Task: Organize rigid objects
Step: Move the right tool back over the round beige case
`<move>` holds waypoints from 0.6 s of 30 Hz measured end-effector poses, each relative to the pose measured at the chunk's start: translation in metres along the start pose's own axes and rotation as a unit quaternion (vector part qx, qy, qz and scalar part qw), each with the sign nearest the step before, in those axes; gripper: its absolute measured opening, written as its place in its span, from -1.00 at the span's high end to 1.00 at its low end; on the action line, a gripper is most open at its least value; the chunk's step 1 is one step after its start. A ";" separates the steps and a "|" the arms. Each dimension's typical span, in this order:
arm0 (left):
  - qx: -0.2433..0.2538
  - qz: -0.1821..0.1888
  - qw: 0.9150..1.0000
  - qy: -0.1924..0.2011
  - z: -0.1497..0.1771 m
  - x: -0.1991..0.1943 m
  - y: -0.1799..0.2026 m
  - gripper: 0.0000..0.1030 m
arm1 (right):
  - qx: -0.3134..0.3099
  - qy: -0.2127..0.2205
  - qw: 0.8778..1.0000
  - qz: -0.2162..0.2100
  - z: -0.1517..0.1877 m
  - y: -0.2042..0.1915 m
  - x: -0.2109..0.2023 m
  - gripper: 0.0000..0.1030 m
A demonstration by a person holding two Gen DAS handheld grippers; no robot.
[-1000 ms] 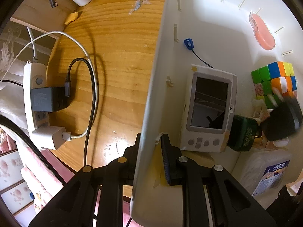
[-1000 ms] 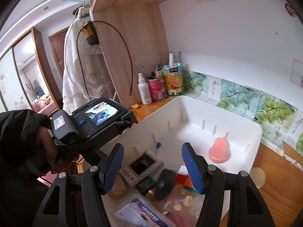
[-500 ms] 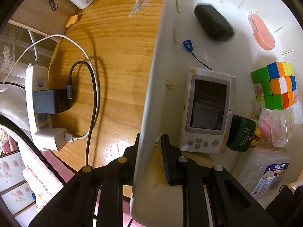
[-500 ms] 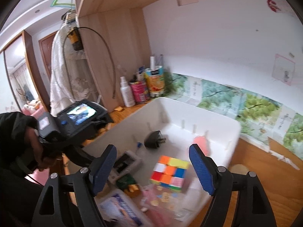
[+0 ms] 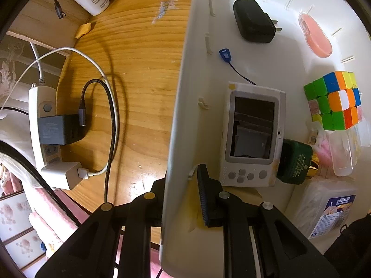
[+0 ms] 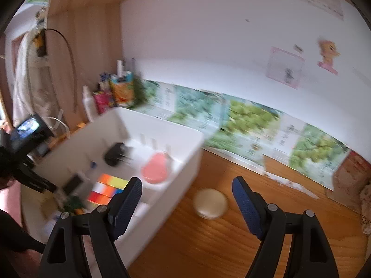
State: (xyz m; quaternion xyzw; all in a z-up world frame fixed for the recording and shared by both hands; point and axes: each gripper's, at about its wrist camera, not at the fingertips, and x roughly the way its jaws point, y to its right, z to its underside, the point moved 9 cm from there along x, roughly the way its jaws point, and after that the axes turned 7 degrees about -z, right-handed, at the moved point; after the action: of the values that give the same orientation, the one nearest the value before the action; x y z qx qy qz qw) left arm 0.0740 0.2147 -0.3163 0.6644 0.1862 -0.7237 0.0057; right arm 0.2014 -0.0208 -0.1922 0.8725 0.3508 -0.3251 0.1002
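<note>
Here we see the left tongs [image 5: 183,185] clamped on the side wall of the white bin [image 5: 178,115], where the black charger [image 5: 254,20] lies, while the right tongs [image 6: 186,197], just opened wider, hold nothing above the worktop [image 6: 231,243].

Right wrist view blurred; round lid [image 6: 210,203] indistinct.

We're in someone's home here, at a wooden desk [image 5: 139,88] against a white wall with leafy paper [image 6: 250,118] along its foot, a power strip [image 5: 44,125] loaded with chargers, bottles and cartons [image 6: 120,90] in the corner, clothes hanging [image 6: 20,78] beyond.
</note>
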 end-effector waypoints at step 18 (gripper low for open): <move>0.009 0.004 1.000 -0.008 -0.004 0.009 -0.005 0.61 | 0.014 -0.066 0.997 0.029 0.048 0.054 0.053 -0.57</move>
State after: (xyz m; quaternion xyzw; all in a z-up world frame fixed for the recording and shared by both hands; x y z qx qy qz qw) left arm 0.0756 0.2231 -0.3237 0.6595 0.1768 -0.7306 0.0041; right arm 0.2423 -0.0507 -0.2656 0.8603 0.3131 -0.3840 0.1202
